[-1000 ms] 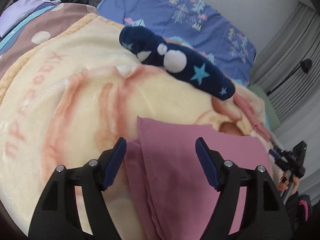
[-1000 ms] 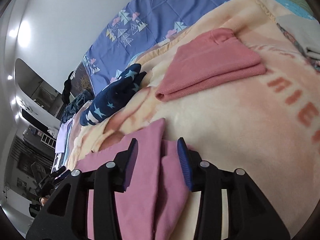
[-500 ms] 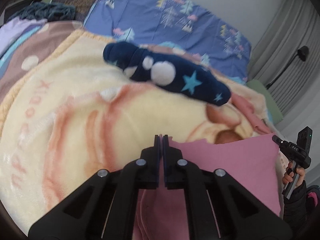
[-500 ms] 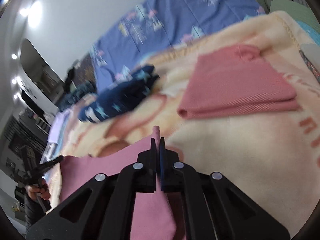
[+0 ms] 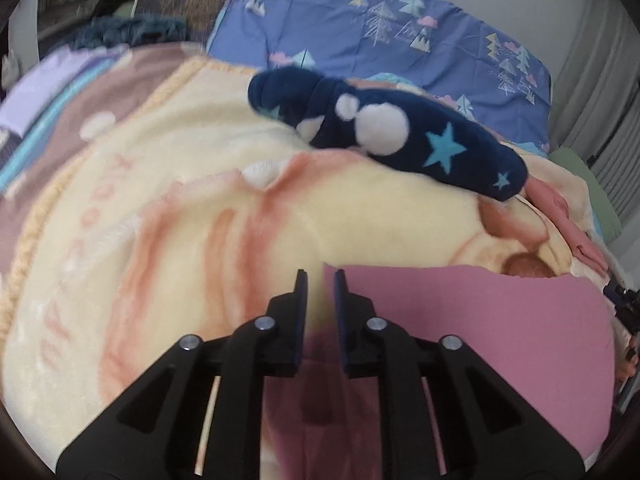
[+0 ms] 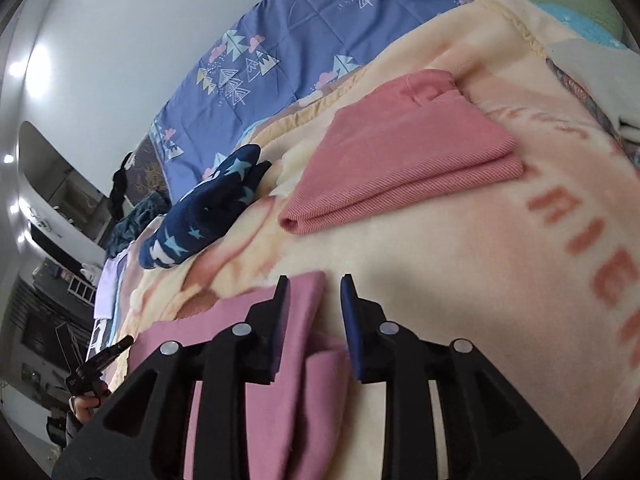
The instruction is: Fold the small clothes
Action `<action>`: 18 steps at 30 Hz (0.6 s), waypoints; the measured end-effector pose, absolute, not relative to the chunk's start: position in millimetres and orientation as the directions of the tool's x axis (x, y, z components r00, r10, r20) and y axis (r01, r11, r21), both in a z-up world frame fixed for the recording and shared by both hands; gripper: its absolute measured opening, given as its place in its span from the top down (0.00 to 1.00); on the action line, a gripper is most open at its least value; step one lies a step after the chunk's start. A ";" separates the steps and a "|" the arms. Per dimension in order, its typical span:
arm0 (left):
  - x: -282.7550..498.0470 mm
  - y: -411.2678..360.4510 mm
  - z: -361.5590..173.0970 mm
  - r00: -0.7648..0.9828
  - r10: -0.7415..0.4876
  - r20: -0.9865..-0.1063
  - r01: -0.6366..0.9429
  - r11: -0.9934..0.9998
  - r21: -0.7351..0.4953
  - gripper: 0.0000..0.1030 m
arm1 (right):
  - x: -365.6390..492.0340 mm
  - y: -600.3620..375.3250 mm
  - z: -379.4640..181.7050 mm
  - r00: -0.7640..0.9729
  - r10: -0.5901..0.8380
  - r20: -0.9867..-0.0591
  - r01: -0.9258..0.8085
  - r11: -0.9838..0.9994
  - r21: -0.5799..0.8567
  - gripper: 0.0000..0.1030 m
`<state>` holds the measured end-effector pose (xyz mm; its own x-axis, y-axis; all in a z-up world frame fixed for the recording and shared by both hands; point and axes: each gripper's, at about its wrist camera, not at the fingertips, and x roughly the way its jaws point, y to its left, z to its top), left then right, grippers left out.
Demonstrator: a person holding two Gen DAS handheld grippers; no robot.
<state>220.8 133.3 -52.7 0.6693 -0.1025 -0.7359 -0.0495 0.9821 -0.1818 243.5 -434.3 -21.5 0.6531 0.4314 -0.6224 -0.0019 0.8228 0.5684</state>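
A mauve-pink garment [image 5: 460, 320] lies folded on the cream blanket [image 5: 180, 208]; it also shows in the right wrist view [image 6: 296, 392]. My left gripper [image 5: 321, 280] is open a little, jaws apart just above the garment's left corner, holding nothing. My right gripper [image 6: 314, 284] is open a little over the garment's right corner, with the cloth edge lying between and under the jaws, not pinched.
A navy star-print garment [image 5: 400, 136] lies further back, also in the right wrist view [image 6: 208, 216]. A folded salmon-pink garment [image 6: 400, 152] lies beyond my right gripper. A blue tree-print quilt [image 5: 400, 28] is at the back. Grey-white clothes [image 6: 600, 80] lie at far right.
Both grippers were open around the garment's corners, shut on them half a second ago, and have now opened a little and let the cloth go onto the blanket.
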 end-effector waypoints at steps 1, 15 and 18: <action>211.6 121.6 -40.6 0.693 -0.089 -0.716 -0.027 0.988 -0.149 0.75 | 240.2 -438.2 -21.1 0.656 0.436 -0.616 -0.009 0.821 0.571 0.74; -26.7 -231.5 -47.8 0.597 -0.388 -0.702 0.745 0.593 0.306 0.28 | 217.0 -464.5 -44.1 0.588 0.610 -0.531 -0.106 0.709 0.697 0.61; -46.5 -251.8 -64.1 0.588 -0.357 -0.726 0.765 0.535 0.358 0.28 | 219.3 -465.9 -44.6 0.568 0.636 -0.523 -0.115 0.690 0.714 0.61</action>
<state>-46.5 -251.8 -64.1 0.5884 -0.3566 -0.7257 0.7655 0.5348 0.3578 219.3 -465.9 -44.6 0.5677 0.6358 -0.5230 -0.1151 0.6903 0.7143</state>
